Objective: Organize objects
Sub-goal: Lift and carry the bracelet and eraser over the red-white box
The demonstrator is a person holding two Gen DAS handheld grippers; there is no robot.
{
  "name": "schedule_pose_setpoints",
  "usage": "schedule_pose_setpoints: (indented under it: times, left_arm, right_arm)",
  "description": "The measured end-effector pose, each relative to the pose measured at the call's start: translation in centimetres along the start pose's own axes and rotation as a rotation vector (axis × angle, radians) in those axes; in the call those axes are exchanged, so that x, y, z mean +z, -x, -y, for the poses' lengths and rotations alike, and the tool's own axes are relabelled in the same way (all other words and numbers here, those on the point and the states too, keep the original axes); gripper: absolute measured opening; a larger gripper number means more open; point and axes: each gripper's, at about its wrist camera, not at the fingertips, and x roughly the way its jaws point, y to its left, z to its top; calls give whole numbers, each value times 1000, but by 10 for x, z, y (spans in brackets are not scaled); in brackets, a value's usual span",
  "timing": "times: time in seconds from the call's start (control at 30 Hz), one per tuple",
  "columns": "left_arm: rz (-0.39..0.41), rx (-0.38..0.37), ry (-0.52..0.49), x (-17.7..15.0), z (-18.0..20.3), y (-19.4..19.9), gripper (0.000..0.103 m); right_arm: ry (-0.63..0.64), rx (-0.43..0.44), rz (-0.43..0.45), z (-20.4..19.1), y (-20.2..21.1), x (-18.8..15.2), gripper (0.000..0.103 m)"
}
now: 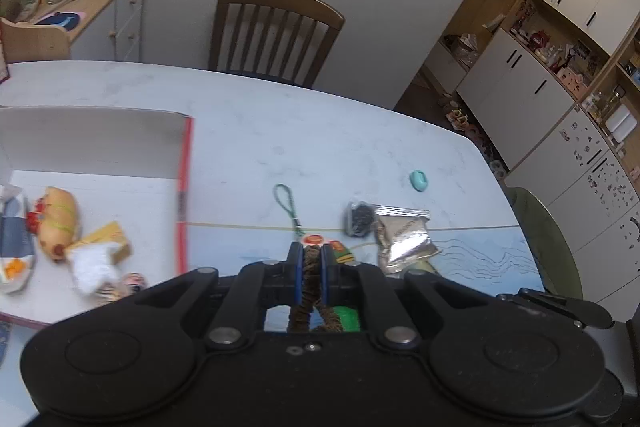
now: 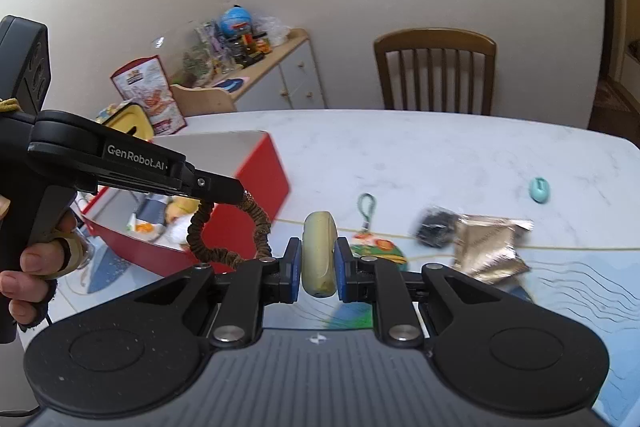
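The left hand-held gripper (image 1: pixel 309 263) has its two blue-padded fingers (image 1: pixel 296 269) drawn close together, pinching a brown elastic band (image 1: pixel 310 279) between them. In the right wrist view this same gripper comes in from the left side, tilted a little downward, and the band hangs from its tip as a loop. A hand (image 2: pixel 38 259) is wrapped around its black grip, with one finger on the trigger and a beige strap across the finger. The right hand-held gripper (image 2: pixel 318 263) points forward above the tabletop (image 2: pixel 440 155), and its blue pads (image 2: pixel 294 267) press from both sides on a pale yellow, rounded object (image 2: pixel 318 255), which stands upright between them.
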Motion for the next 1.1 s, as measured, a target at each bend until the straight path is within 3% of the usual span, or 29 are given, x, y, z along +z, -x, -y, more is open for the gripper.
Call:
schedule_pose_setpoints:
  times: [0.6, 1.1]
  left_arm:
    - [51, 87, 17, 19, -108, 53, 6]
    - [8, 146, 36, 30, -184, 31, 7]
  right_arm:
    - [43, 54, -7, -107, -60, 34, 16]
    - [114, 37, -89, -161, -146, 44, 16]
